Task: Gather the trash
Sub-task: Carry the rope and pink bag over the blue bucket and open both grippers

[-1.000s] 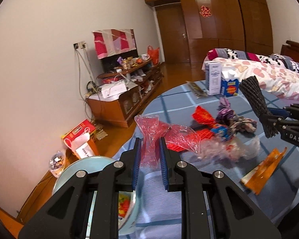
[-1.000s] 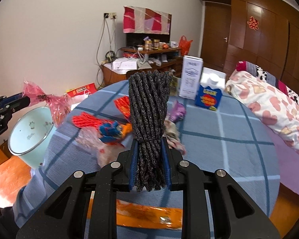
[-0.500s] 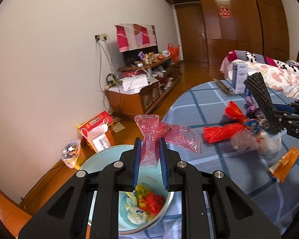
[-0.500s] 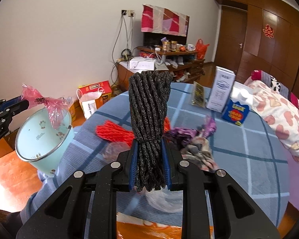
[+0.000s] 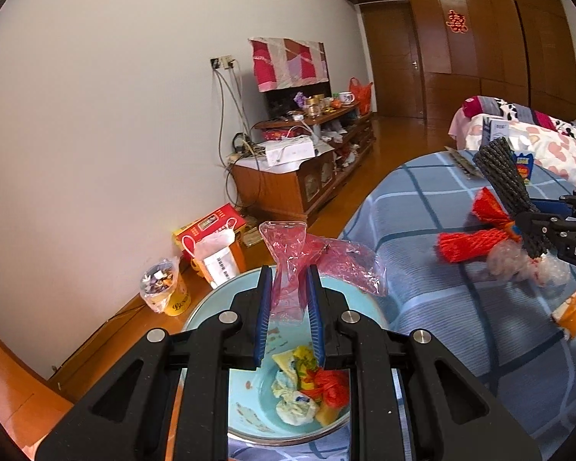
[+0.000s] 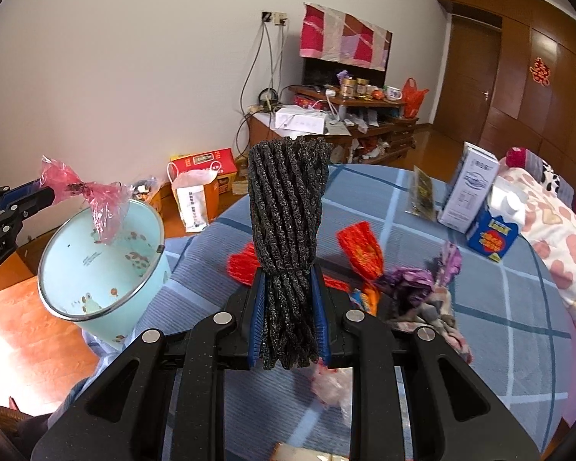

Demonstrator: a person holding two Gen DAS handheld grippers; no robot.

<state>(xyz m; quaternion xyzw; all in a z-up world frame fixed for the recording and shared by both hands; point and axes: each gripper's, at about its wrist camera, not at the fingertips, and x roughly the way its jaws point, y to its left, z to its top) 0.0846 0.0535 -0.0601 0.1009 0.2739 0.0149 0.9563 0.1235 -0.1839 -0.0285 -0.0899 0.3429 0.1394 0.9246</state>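
My left gripper (image 5: 287, 309) is shut on a crumpled pink plastic bag (image 5: 307, 257) and holds it over the mouth of a pale blue bin (image 5: 211, 303). Crumpled wrappers and a red net lie at the bin's bottom. In the right wrist view the same pink plastic bag (image 6: 84, 192) hangs above the bin (image 6: 103, 265) at the left. My right gripper (image 6: 288, 315) is shut on a black foam net sleeve (image 6: 288, 223), held upright over the blue checked table (image 6: 499, 307). Red nets (image 6: 361, 249), a purple wrapper (image 6: 411, 284) and clear plastic lie on the cloth behind it.
A white carton (image 6: 468, 192) and a blue box (image 6: 493, 236) stand at the table's far side, beside a bed (image 6: 556, 230). An orange wrapper (image 5: 574, 307) lies near the table's right edge. On the floor by the wall stand a red box (image 5: 207, 226), bags and a TV cabinet (image 5: 299, 176).
Both grippers swung left across the table toward the bin. The pink bag now hangs over the bin's mouth, and the bin's contents have come into view.
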